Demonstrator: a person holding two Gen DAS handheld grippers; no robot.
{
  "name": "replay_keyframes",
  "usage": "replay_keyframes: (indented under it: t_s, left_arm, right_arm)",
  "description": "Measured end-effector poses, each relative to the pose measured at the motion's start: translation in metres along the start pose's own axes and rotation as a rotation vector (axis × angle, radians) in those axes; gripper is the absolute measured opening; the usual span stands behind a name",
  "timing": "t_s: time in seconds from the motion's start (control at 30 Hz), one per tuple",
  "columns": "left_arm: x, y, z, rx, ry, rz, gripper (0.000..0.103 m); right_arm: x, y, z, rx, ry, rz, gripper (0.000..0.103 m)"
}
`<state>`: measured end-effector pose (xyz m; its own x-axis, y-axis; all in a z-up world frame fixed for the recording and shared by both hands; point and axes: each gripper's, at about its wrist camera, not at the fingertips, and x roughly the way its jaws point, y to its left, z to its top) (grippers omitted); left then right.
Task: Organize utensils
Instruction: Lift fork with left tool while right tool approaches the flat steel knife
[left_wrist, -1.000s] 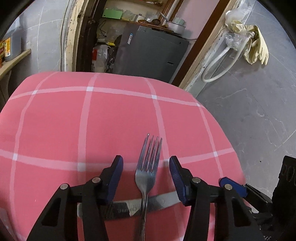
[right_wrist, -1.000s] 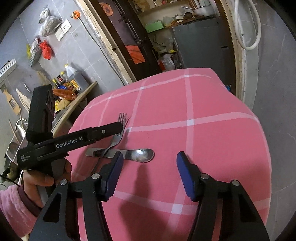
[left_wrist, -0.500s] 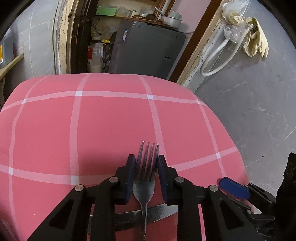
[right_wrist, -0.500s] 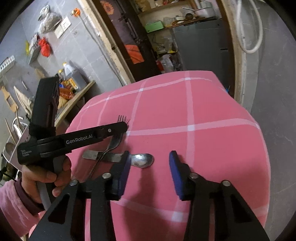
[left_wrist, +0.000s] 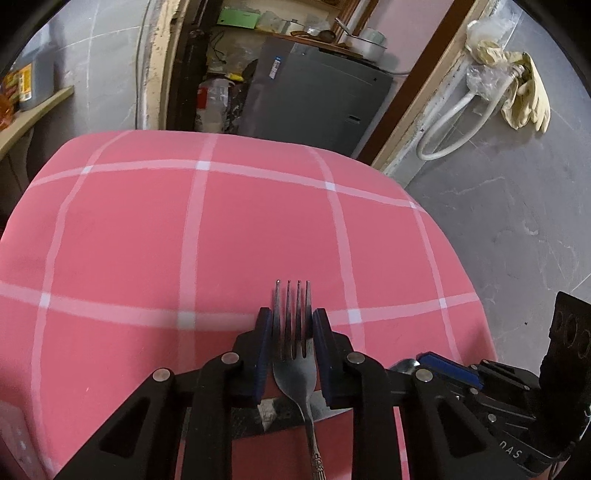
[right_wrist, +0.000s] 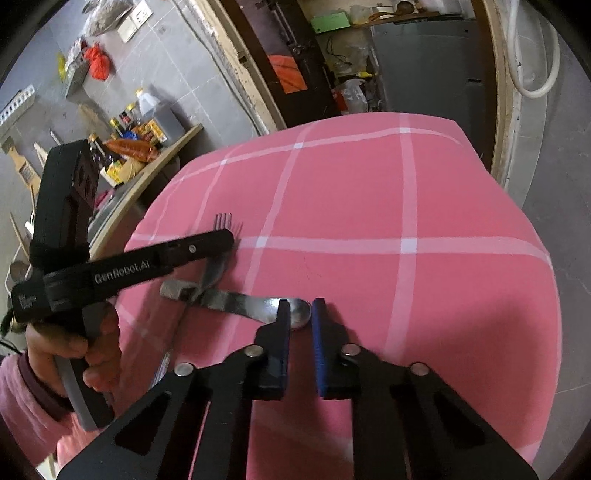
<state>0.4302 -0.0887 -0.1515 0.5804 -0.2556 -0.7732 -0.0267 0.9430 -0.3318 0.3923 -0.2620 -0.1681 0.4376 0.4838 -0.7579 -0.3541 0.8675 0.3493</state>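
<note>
Pinching the fork (left_wrist: 292, 347) by its tines, the left gripper (left_wrist: 291, 332) – right gripper (right_wrist: 300, 317) pads flank the spoon (right_wrist: 258, 306) bowl, narrowly apart.

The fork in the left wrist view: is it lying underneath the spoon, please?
No, the fork lies on top, its neck crossing over the spoon handle.

There are two utensils on the bench (left_wrist: 147, 240): one fork (left_wrist: 293, 354) and one spoon (right_wrist: 243, 304). The fork has four tines. There are two hand-held grippers: the left hand-held gripper (left_wrist: 291, 350) and the right hand-held gripper (right_wrist: 300, 332), each with two fingers. One hand (right_wrist: 79, 354) is visible in the right wrist view. On the wall hangs one pair of yellow gloves (left_wrist: 524, 107) and one white hose (left_wrist: 454, 125). One grey cabinet (left_wrist: 317, 99) stands behind the bench.
</note>
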Motion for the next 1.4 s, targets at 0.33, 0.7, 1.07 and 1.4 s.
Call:
replay_keyframes:
  t_s: [0.33, 0.7, 1.07, 1.4]
  left_arm:
    - [-0.023, 0.008, -0.032, -0.057, -0.017, 0.002, 0.020]
    - [-0.057, 0.021, -0.064, -0.165, -0.054, 0.077, 0.009]
    - [-0.064, 0.030, -0.079, -0.217, -0.051, 0.071, 0.008]
    - [-0.068, 0.029, -0.086, -0.228, -0.010, 0.030, 0.007]
  right_arm:
    - [-0.026, 0.008, -0.019, -0.027, 0.026, -0.007, 0.001]
    - [-0.023, 0.015, -0.009, -0.110, -0.001, -0.019, 0.030]
    - [0.008, 0.039, 0.018, -0.353, 0.181, 0.084, 0.032]
    - [-0.018, 0.045, 0.004, -0.441, 0.252, 0.008, 0.022]
